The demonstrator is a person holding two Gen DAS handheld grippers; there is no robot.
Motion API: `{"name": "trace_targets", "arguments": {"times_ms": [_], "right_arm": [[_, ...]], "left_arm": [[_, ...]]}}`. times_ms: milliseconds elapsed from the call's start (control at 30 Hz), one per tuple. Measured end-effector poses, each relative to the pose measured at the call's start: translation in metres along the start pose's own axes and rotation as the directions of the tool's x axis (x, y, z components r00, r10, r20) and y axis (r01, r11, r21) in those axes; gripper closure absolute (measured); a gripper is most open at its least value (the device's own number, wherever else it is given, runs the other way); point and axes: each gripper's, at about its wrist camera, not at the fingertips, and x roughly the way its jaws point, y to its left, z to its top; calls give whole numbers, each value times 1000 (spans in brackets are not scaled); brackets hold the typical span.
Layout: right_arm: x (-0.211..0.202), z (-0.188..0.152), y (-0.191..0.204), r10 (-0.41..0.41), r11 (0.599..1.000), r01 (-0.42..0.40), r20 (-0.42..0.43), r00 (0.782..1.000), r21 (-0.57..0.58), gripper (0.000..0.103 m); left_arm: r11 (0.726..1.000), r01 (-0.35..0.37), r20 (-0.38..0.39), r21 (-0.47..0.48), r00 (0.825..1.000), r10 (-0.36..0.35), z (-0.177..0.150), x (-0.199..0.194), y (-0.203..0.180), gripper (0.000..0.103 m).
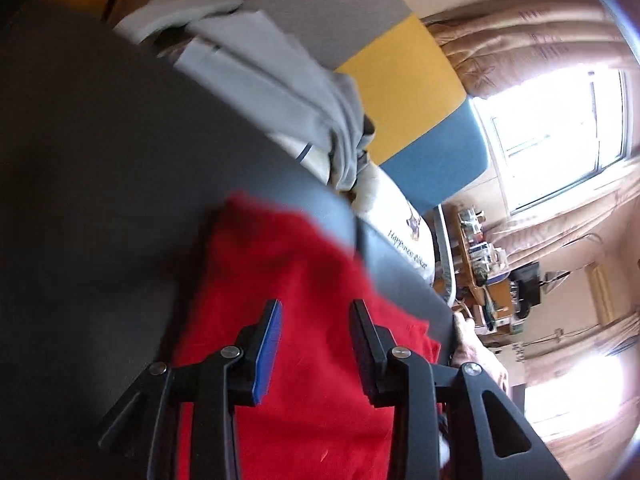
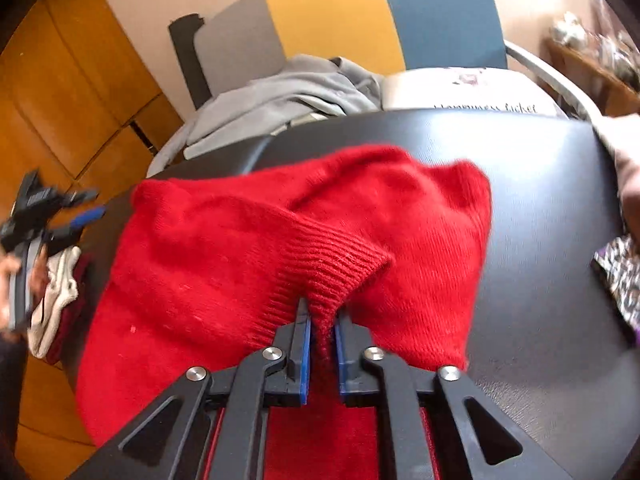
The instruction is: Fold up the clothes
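A red knitted sweater (image 2: 224,264) lies spread on a black table (image 2: 540,208). My right gripper (image 2: 322,320) is shut on the sweater's ribbed cuff (image 2: 340,264) and holds that sleeve end over the body of the sweater. In the left wrist view my left gripper (image 1: 314,320) is open and empty, hovering just above the red sweater (image 1: 304,360) near the table's edge (image 1: 400,272). The left gripper also shows at the left edge of the right wrist view (image 2: 44,216), off the table's side.
A sofa with grey, yellow and blue back panels (image 2: 332,12) stands behind the table, with grey clothes (image 2: 288,92) and a white printed cushion (image 2: 460,92) on it. White and dark red clothes (image 2: 56,296) lie left of the table. A patterned cloth (image 2: 620,276) is at the right.
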Motion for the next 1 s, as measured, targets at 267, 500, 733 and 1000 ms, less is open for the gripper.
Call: {"name": "trace_targets", "arguments": {"times_ms": [267, 500, 733, 1000], "right_arm": [[2, -5, -31, 207, 945, -218, 68, 976, 243, 54], [8, 3, -5, 105, 982, -111, 50, 993, 153, 87], [-36, 29, 52, -6, 992, 25, 155, 988, -125, 90], [-34, 45, 35, -55, 995, 69, 162, 985, -78, 87]], "left_arm": [[979, 128, 52, -157, 991, -122, -56, 4, 60, 57], [959, 160, 155, -235, 980, -126, -46, 16, 65, 61], [957, 163, 224, -240, 968, -109, -38, 10, 70, 98], [957, 210, 293, -202, 945, -146, -65, -15, 66, 94]]}}
